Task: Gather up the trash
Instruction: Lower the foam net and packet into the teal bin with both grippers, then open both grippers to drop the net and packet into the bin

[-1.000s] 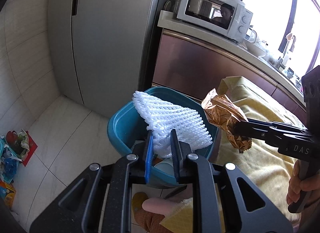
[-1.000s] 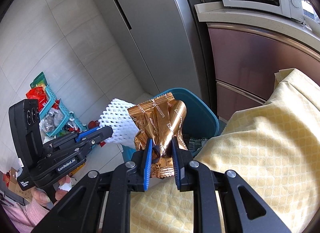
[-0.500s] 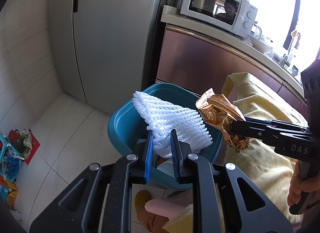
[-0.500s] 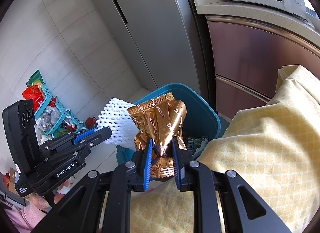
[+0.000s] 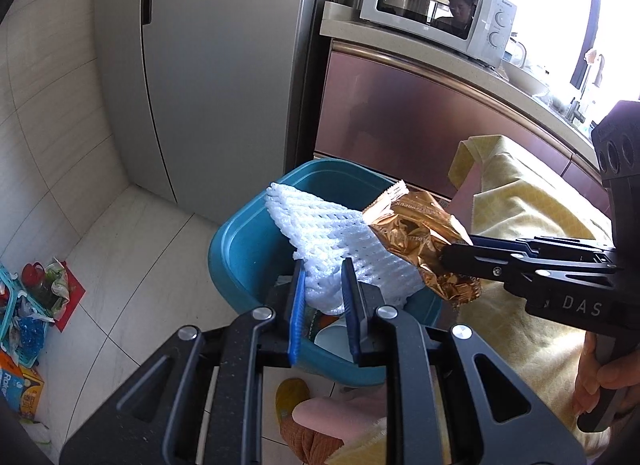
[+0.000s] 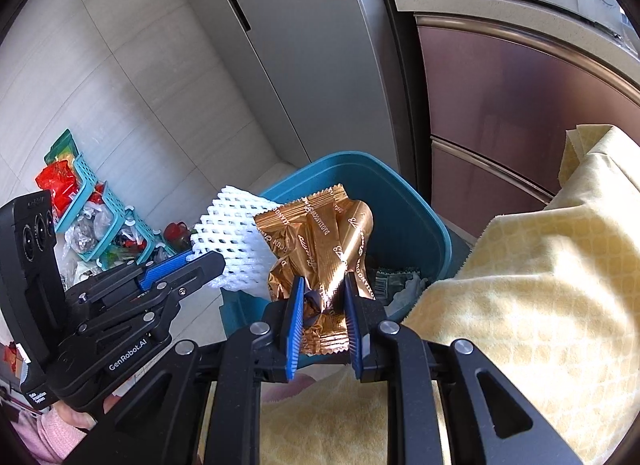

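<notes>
Two grippers held trash above a teal bin [image 5: 240, 249].
The left gripper [image 5: 323, 297] pinched white foam netting [image 5: 332, 237]; the right gripper [image 6: 322, 311] clamped a gold wrapper [image 6: 320, 233].

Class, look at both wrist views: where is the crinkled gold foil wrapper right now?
The crinkled gold foil wrapper is clamped in the right tool, over the teal plastic bin, touching the white foam net.
</notes>
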